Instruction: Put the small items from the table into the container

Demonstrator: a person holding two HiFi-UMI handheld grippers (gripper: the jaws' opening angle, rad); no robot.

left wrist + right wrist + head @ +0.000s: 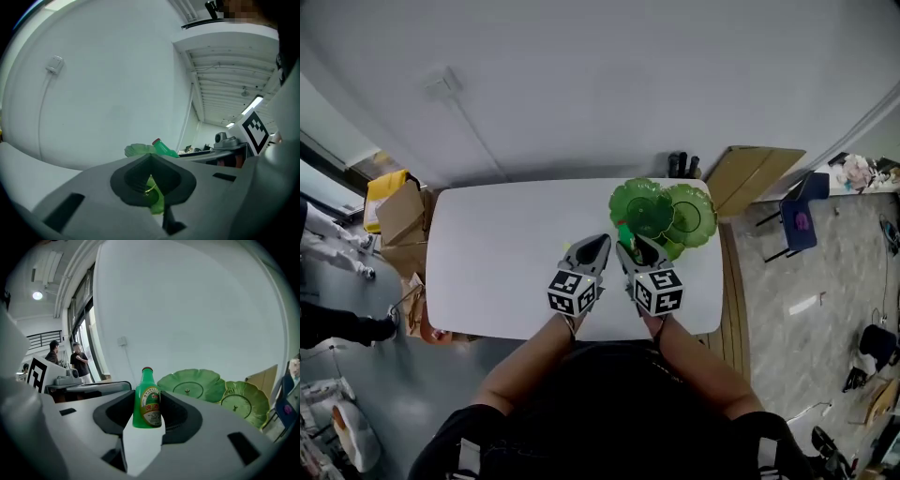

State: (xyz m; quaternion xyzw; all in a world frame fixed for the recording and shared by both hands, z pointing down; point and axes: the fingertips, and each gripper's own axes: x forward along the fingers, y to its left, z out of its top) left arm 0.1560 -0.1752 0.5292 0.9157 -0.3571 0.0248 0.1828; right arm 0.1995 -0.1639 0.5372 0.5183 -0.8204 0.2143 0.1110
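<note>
1. Bottle first: we see a small green bottle (147, 399) with a red cap and a printed label standing upright between the jaws of the right gripper (147, 411), whose pads press on both of its sides.
2. In the head view, the right gripper (637, 246) holds that bottle (625, 234) over the far right part of the white table (497, 253), just beside two green leaf-shaped dishes (694, 214).
3. The dishes overlap each other; in the right gripper view they lie just beyond the bottle, to its right (192, 385).
4. We find the left gripper (150, 183) clenched, its jaws meeting on a thin green scrap (155, 199) with a bit of wire on it; we cannot tell what the scrap is.
5. The left gripper (595, 246) sits close beside the right one, both pointing away from the person across the table.
6. Beyond the left gripper's jaws, its own view shows the bottle (164, 149) and a dish rim (138, 150).
7. Cardboard boxes (398, 220) stand off the table's left end.
</note>
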